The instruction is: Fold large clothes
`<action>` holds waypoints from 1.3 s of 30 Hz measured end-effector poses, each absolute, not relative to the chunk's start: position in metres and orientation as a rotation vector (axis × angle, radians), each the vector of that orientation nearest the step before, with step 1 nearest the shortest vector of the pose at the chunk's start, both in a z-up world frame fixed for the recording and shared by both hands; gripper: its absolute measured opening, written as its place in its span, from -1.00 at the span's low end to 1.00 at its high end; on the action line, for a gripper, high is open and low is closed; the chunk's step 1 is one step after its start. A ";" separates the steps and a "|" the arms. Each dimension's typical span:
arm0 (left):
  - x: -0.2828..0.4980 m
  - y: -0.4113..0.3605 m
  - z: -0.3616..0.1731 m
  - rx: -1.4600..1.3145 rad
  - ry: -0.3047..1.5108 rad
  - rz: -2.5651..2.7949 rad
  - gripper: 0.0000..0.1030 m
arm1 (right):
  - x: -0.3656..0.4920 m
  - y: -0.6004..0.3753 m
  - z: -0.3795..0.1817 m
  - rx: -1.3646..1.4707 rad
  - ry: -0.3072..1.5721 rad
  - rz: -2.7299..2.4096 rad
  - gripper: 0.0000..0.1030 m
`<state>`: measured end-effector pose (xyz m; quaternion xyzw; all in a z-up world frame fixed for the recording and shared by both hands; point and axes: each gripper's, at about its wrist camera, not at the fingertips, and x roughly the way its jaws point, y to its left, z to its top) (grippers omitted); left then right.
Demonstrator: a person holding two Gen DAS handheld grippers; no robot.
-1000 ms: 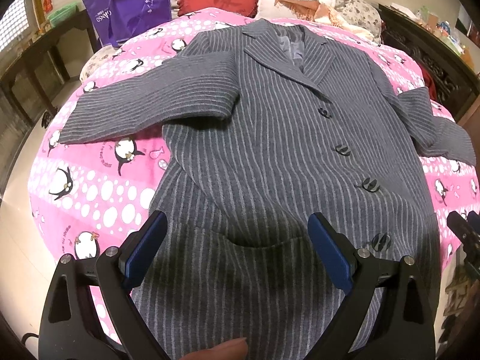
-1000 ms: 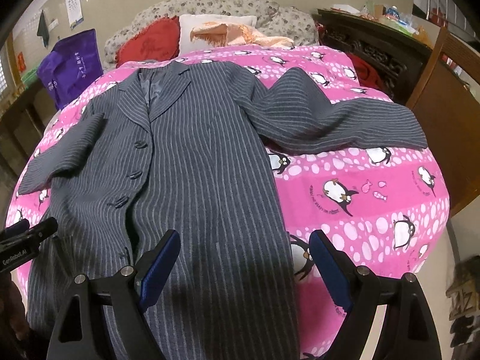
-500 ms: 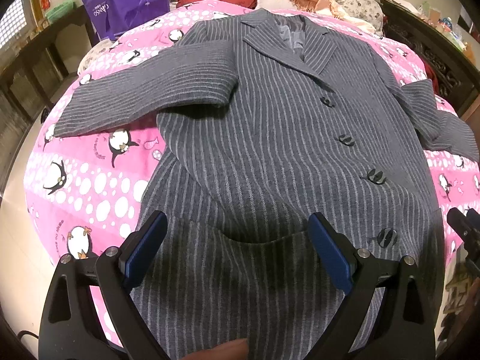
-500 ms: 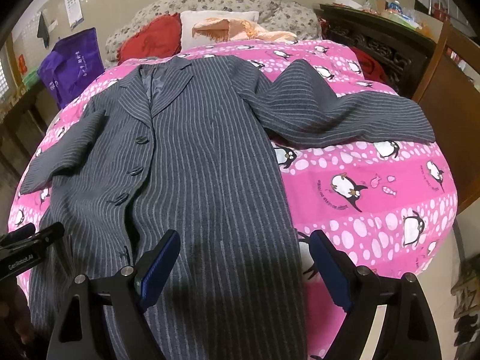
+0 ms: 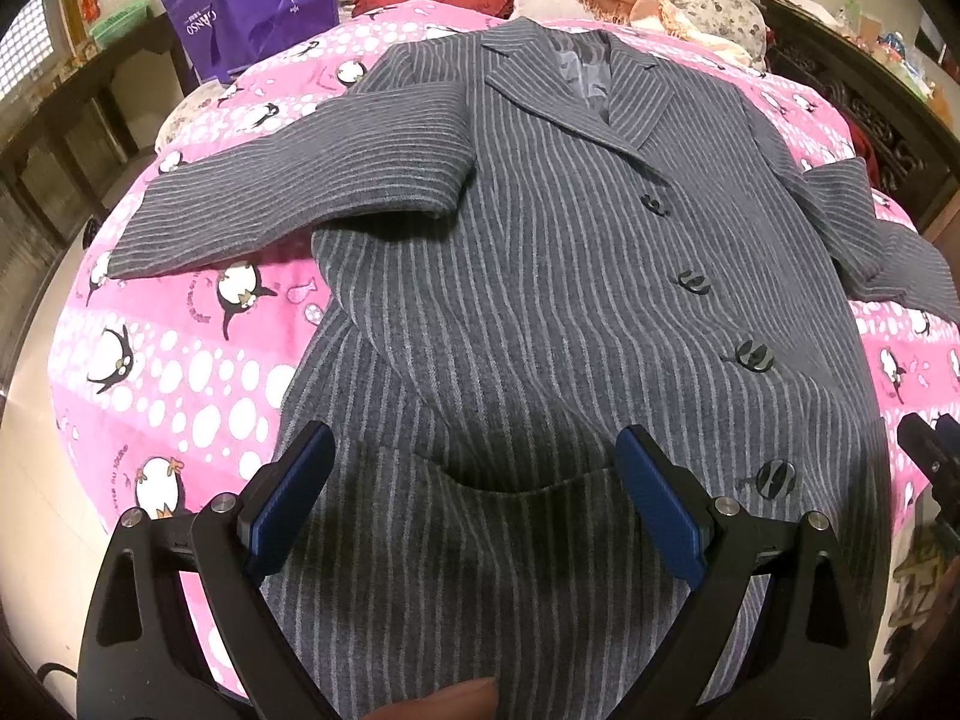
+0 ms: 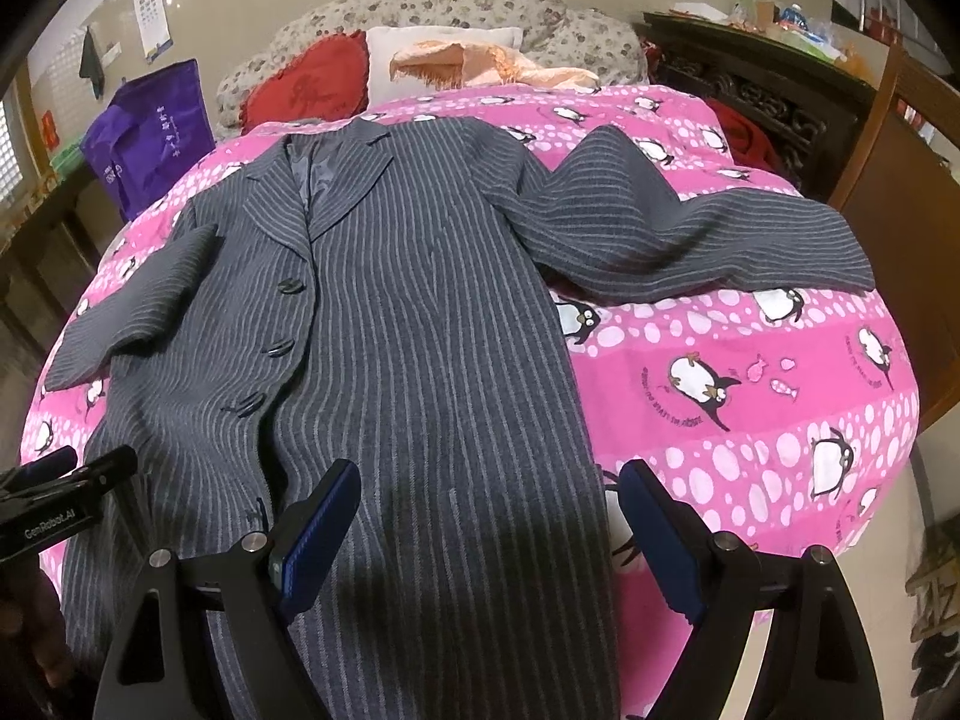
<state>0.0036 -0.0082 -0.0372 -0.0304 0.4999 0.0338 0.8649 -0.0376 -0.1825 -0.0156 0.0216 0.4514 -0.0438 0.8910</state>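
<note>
Your grey pinstriped coat (image 5: 540, 276) lies flat and face up on the bed, spread over the pink penguin-print quilt (image 5: 180, 372), with its collar towards the headboard and its hem towards you. Its front is buttoned, and a row of dark buttons (image 5: 753, 355) runs down the middle. One sleeve (image 5: 288, 198) stretches out sideways on your left; the other sleeve (image 6: 708, 234) reaches across the quilt on your right, bent at the elbow.

Your left tool (image 5: 474, 504) hovers above the lower part of the coat, near the pocket flap, with its blue pads (image 5: 657, 510) spread wide and nothing between them. Your right tool (image 6: 486, 534) sits over the coat's right-hand edge near the hem, likewise spread wide and holding nothing; one pad is above the fabric and the other above the quilt just beside it. Whether either tool touches the cloth I cannot tell.

At the head of the bed rest a red heart-shaped cushion (image 6: 306, 84) and a white pillow (image 6: 420, 54) with a peach scarf (image 6: 480, 63) draped on it. A purple bag (image 5: 252, 0) stands to the left of the bed.
</note>
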 end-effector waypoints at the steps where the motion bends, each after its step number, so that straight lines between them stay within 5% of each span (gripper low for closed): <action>1: 0.004 -0.008 -0.037 -0.064 1.049 0.071 0.84 | -0.038 -0.182 -0.015 0.044 0.935 -0.090 0.67; 39: 0.003 -0.009 -0.039 -0.067 1.052 0.065 0.84 | -0.039 -0.174 -0.014 0.037 0.932 -0.082 0.67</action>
